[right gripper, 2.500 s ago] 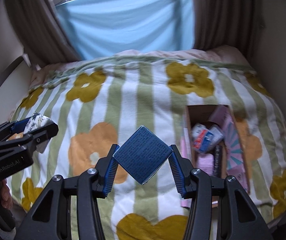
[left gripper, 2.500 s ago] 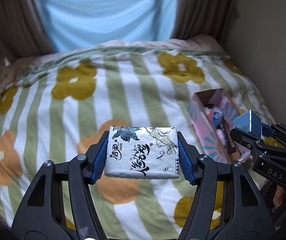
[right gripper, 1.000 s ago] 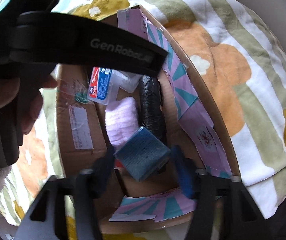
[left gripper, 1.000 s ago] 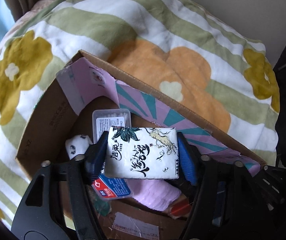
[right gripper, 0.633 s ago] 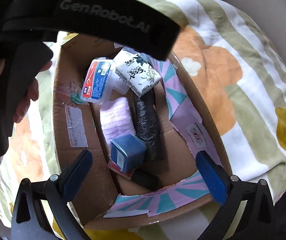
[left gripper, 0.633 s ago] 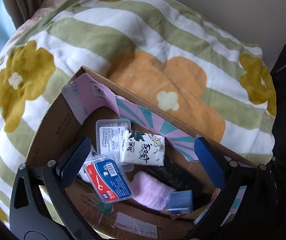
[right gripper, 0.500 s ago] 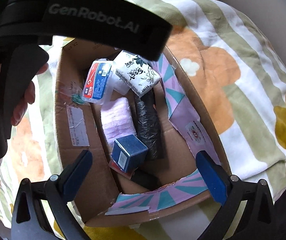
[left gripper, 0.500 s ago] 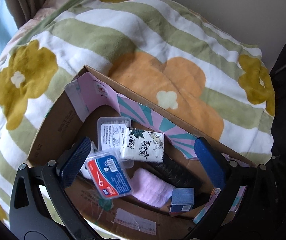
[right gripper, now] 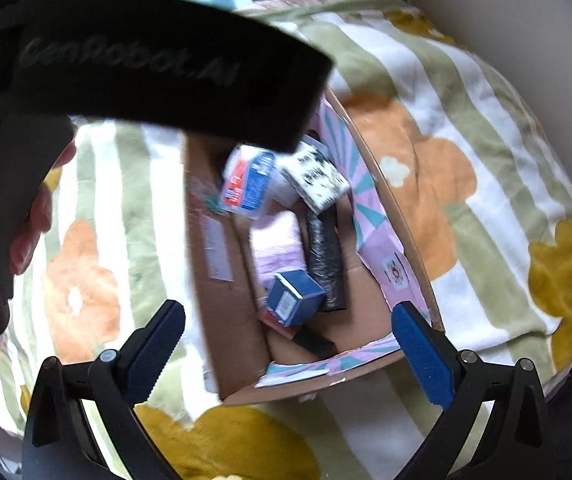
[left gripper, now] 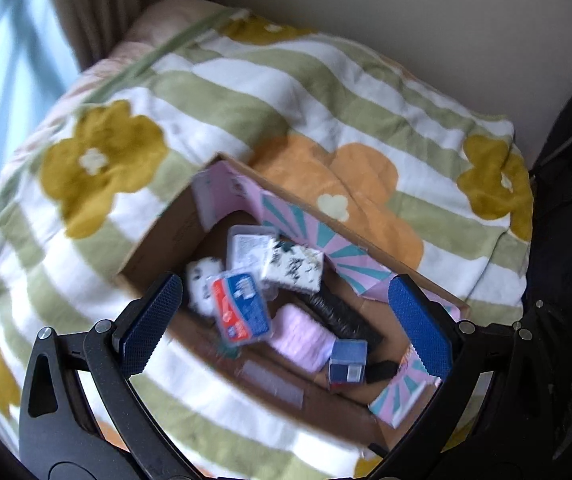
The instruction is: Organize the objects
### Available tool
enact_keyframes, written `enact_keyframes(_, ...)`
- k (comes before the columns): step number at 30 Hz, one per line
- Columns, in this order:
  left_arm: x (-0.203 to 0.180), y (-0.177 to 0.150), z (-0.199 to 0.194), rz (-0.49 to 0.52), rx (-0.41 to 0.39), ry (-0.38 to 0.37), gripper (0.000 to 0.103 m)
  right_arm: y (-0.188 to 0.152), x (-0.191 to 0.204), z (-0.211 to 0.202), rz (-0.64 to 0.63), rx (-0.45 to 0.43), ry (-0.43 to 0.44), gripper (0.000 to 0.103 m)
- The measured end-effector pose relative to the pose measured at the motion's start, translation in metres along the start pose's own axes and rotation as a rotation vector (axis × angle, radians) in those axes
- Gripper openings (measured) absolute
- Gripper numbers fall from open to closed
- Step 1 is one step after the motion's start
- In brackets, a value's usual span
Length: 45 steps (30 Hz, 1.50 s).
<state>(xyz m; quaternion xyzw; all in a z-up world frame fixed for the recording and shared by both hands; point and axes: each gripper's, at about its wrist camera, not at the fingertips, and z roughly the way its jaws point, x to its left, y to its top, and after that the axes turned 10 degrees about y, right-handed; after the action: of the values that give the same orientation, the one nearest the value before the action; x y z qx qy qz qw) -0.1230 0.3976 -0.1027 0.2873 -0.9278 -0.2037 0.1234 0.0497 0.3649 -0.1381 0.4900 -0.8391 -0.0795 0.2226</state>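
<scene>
An open cardboard box (left gripper: 154, 244) (right gripper: 222, 320) with pink and teal flaps lies on the bed. Inside it rest the white tissue pack with ink drawings (left gripper: 292, 266) (right gripper: 318, 180) and the small blue box (left gripper: 347, 360) (right gripper: 294, 296), beside a red-and-blue plastic case (left gripper: 240, 308) (right gripper: 248, 180), a pink cloth (left gripper: 300, 338) (right gripper: 276, 248) and a black roll (left gripper: 342, 314) (right gripper: 324, 256). My left gripper (left gripper: 286, 326) hangs open above the box, holding nothing. My right gripper (right gripper: 290, 354) is open too, above the box's near end, empty.
A quilt (left gripper: 326, 92) (right gripper: 466, 128) with green stripes and yellow and orange flowers covers the bed. A beige wall (left gripper: 406, 8) runs along its far side, curtains (left gripper: 98, 4) at the head. The left gripper's body and a hand (right gripper: 34, 220) fill the upper left of the right wrist view.
Both grippers opened and dropped the tissue pack and the blue box into the cardboard box. Both have since risen, so the box looks smaller.
</scene>
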Motion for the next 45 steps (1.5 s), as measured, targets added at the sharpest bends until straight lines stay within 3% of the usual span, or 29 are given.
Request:
enact_keyframes(6,0.040,-0.026,-0.064,-0.137,-0.035,0.045,0.103,0.007,0.037,-0.029,-0.104,-0.030,0.030,0.103)
enact_keyframes(12,0.087,-0.073,-0.135,-0.294,-0.067,0.116,0.103,0.013,0.083,-0.052,-0.194,-0.056,0.064,0.103)
enact_keyframes(23,0.158,-0.210,-0.233,-0.596,-0.082,0.288,0.103,0.009,0.161,-0.072,-0.311,-0.070,0.121,0.103)
enact_keyframes(31,0.163,-0.303,-0.247,-0.767,-0.067,0.386,0.103,-0.005,0.189,-0.066,-0.364,-0.065,0.126,0.103)
enact_keyframes(33,0.163,-0.318,-0.247,-0.812,-0.068,0.382,0.103,-0.009,0.191,-0.064,-0.361,-0.062,0.121,0.103)
enact_keyframes(45,0.164,-0.324,-0.247,-0.829,-0.076,0.389,0.103,-0.011,0.196,-0.063,-0.368,-0.066,0.097,0.103)
